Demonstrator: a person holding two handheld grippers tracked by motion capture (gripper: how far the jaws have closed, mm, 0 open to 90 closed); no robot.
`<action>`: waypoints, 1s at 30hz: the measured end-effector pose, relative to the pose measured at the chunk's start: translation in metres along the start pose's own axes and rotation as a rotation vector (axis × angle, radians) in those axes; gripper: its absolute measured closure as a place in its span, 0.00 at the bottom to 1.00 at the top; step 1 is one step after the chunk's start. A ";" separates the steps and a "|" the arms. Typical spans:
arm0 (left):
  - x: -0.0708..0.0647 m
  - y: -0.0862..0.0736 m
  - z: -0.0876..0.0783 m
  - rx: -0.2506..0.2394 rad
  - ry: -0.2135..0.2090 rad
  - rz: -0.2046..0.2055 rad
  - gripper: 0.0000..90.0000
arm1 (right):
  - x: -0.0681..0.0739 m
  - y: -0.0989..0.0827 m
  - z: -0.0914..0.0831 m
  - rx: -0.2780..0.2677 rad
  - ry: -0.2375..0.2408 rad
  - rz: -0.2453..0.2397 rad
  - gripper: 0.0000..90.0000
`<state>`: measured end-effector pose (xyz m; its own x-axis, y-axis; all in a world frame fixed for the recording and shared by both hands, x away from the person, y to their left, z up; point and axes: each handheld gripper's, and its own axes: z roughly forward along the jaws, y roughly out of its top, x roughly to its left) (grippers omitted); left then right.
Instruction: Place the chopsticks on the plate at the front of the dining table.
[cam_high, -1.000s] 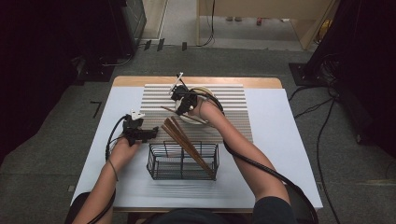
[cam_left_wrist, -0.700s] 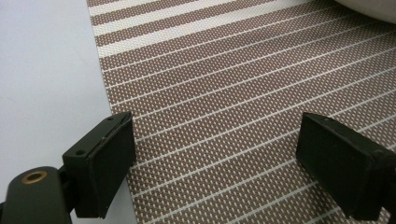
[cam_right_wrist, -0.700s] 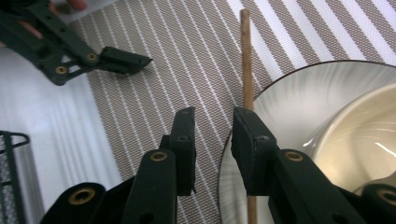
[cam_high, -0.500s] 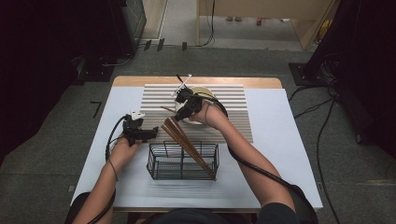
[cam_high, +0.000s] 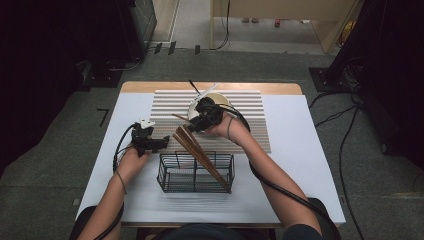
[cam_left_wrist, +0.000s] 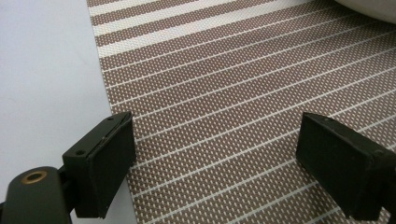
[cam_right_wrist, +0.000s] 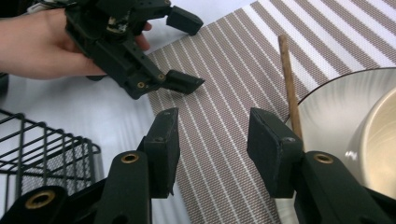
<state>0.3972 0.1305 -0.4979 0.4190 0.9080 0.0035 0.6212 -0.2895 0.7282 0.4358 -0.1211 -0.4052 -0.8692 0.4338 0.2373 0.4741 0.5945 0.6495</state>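
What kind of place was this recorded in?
Probably a lab or studio mocked up as a dining table: a striped placemat, a bowl and a wire basket of chopsticks, with cables trailing over grey carpet.

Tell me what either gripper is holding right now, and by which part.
Nothing is held. The right gripper has just been opening, with nothing between its jaws; a chopstick lies beside it. The left gripper stands open over the striped mat.

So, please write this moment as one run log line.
right claw: open, empty, jaws just opening | left claw: open, over striped mat | chopsticks: in wire basket
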 end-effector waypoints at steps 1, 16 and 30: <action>0.000 0.000 0.000 0.000 0.000 0.000 0.14 | 0.001 -0.001 -0.001 -0.001 0.001 0.005 0.61; 0.000 0.000 0.000 0.000 0.000 0.000 0.14 | 0.008 -0.017 -0.015 -0.013 -0.029 0.007 0.52; 0.000 0.000 0.000 0.001 0.000 0.001 0.14 | 0.019 -0.031 -0.027 -0.060 -0.035 0.001 0.52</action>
<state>0.3970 0.1305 -0.4979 0.4197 0.9076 0.0042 0.6212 -0.2906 0.7277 0.4009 -0.1493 -0.4011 -0.8628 0.4584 0.2134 0.4647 0.5527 0.6918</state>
